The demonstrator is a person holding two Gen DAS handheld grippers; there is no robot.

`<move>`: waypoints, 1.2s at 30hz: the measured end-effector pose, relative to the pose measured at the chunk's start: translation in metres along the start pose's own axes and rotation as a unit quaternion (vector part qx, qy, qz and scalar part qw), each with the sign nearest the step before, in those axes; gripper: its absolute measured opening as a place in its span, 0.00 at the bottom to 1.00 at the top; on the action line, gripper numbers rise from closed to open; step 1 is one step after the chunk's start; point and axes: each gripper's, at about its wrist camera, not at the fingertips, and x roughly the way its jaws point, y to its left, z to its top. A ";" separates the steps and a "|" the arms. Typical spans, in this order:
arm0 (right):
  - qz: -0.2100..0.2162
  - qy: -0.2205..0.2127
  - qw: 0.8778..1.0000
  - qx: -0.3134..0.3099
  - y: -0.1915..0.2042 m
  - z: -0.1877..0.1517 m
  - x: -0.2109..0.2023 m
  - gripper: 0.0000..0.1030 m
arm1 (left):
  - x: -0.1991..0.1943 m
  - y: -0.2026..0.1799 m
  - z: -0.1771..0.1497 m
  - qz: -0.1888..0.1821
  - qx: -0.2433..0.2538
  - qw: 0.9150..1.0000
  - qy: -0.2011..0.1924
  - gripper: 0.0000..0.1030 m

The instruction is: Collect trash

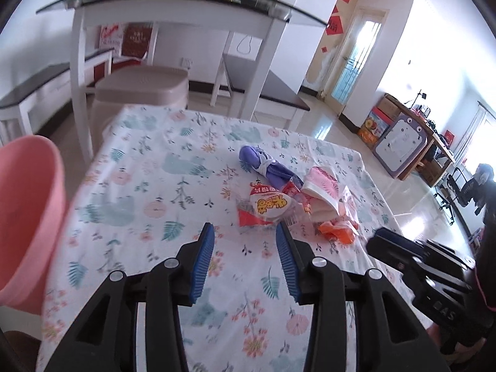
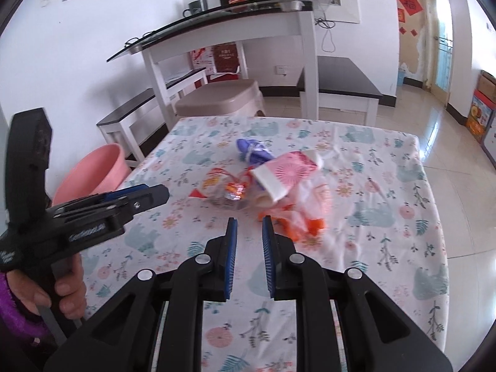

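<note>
Left wrist view: we hold the left gripper [image 1: 245, 232] above a table covered in a white floral-print cloth [image 1: 148, 186], its blue-padded jaws spread wide with nothing between them. Just beyond the fingertips lies the trash, bunched together near the middle of the cloth: a clear snack wrapper with red and yellow print [image 1: 266, 207], a purple wrapper knotted with a white strip [image 1: 263, 167] behind it, a pink-and-white packet [image 1: 319, 189] to the right, and crumpled orange plastic [image 1: 338, 231] nearest the table's right side. A pink plastic basin [image 1: 28, 210] sits at the left edge of the table.

From the right wrist view, the right gripper [image 2: 249, 221] hovers over the same cloth, jaws parted by a narrower gap and empty, tips just short of the orange plastic.

Beyond the table we see a beige plastic stool [image 2: 220, 97], a white desk with a dark glass top [image 2: 223, 15], dark-topped white benches [image 2: 344, 86], white walls and a glossy tiled floor [image 2: 446, 142].
</note>
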 end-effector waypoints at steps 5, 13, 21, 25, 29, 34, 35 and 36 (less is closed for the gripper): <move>-0.009 0.000 1.000 0.014 -0.017 0.000 0.000 0.16 | 0.031 0.004 0.010 -0.009 -0.023 1.000 0.018 0.39; -0.021 0.002 0.999 0.035 -0.041 0.003 0.005 0.16 | 0.067 0.010 0.014 -0.022 -0.055 0.997 0.049 0.39; -0.024 0.006 0.999 0.047 -0.050 0.002 0.012 0.16 | 0.073 0.001 0.015 -0.020 -0.038 0.998 0.048 0.11; -0.024 0.004 0.999 0.047 -0.052 0.003 0.012 0.16 | 0.065 -0.001 0.013 -0.020 -0.036 0.998 0.042 0.04; -0.016 0.009 0.998 0.058 -0.056 0.004 0.016 0.16 | 0.047 -0.003 0.010 -0.014 -0.026 0.999 0.026 0.02; 0.003 0.017 0.997 0.081 -0.062 0.008 0.029 0.22 | 0.023 0.001 0.010 -0.005 -0.025 1.000 0.006 0.02; 0.004 0.018 0.996 0.084 -0.062 0.009 0.030 0.28 | 0.019 0.003 0.010 -0.004 -0.028 1.000 0.003 0.02; 0.006 0.018 0.996 0.089 -0.063 0.011 0.033 0.37 | 0.015 0.005 0.010 -0.004 -0.031 1.000 0.000 0.02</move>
